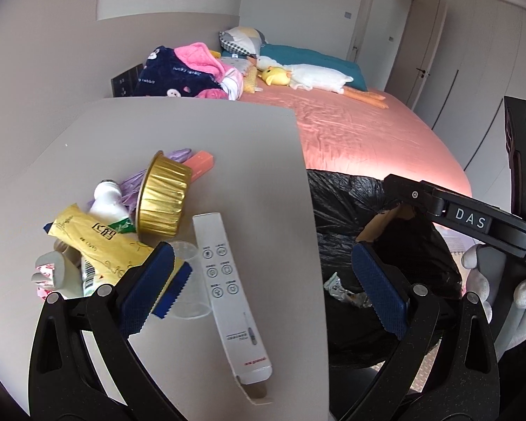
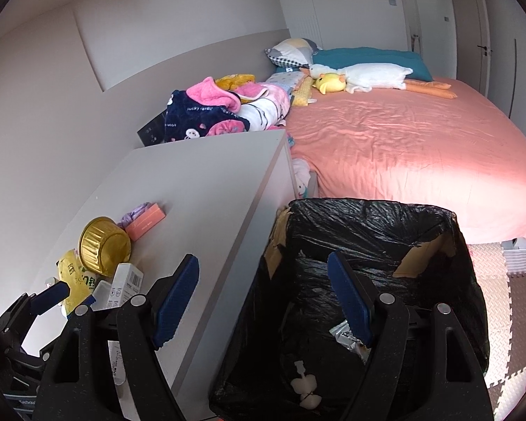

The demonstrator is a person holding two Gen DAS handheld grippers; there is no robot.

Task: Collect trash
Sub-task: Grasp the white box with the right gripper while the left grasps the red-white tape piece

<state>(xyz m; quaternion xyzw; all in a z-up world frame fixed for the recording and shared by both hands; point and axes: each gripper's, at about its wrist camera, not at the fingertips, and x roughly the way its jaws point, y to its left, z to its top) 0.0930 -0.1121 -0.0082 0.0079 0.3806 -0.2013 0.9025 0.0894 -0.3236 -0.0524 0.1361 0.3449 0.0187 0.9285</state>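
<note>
Trash lies heaped on the grey nightstand [image 1: 200, 133]: a gold foil cup [image 1: 164, 200] on its side, a yellow packet [image 1: 98, 242], a white bottle [image 1: 108, 200], a clear plastic cup [image 1: 189, 280], a pink box [image 1: 201, 163] and a long white carton [image 1: 228, 280]. My left gripper [image 1: 266, 289] hangs open above the nightstand's right edge, and its left pad overlaps the clear cup. My right gripper [image 2: 263, 300] is open and holds nothing, with its right finger over the black-lined bin [image 2: 368, 210]. A foil wrapper [image 2: 347, 336] and a white scrap [image 2: 305, 386] lie inside the bin.
A bed with a pink sheet [image 2: 420, 140] runs behind the bin, with plush toys and pillows at its head. Bundled clothes [image 2: 221, 112] sit beyond the nightstand. Foam floor mats [image 2: 508, 298] lie to the right. A gloved hand [image 1: 480, 273] shows at the right.
</note>
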